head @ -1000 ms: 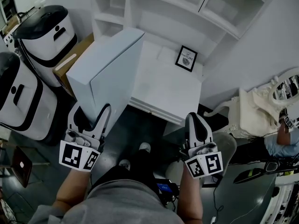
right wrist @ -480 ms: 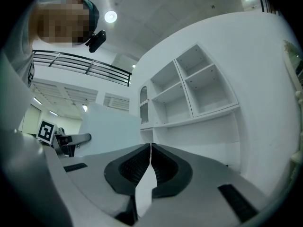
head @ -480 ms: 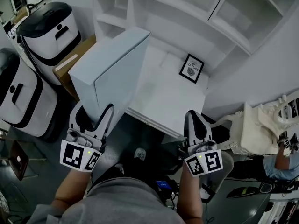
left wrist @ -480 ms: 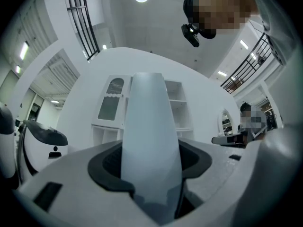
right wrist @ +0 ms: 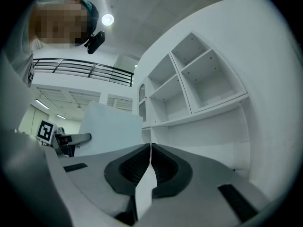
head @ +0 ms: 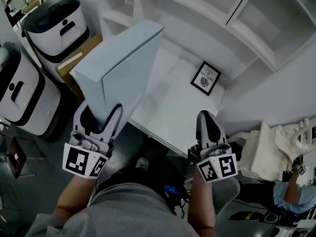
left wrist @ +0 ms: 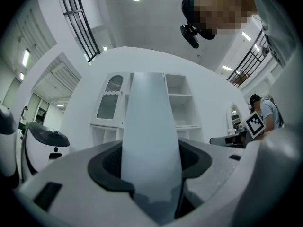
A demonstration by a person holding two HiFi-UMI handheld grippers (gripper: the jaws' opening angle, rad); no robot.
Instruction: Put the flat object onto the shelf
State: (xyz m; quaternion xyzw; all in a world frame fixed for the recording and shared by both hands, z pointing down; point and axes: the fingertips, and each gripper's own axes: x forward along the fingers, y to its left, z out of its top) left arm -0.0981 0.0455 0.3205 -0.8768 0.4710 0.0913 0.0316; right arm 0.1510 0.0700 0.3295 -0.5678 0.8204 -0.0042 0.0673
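Hiding part of the shelf (head: pixel 212 38), flat box (head: pixel 121 65) clamped in left gripper (head: pixel 98 115).

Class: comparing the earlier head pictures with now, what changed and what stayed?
The flat box, clamped in the left tongs, has been carried forward, closer to the white shelf unit. The grip is unchanged; the right tongs stay shut and empty.

i count two grippers, the left gripper (head: pixel 98 113) and the right gripper (head: pixel 206 117), with two marker cubes (head: pixel 84 162), one on each. one flat panel (head: pixel 123 68). one shelf unit (head: pixel 197 14). one desk top (head: pixel 168 107). one framed picture (head: pixel 206 78). two white-and-black machines, one at the back (head: pixel 57 23), one nearer (head: pixel 22 100). one cardboard box (head: pixel 81 58). one other person (head: pixel 291 194) off to the side.
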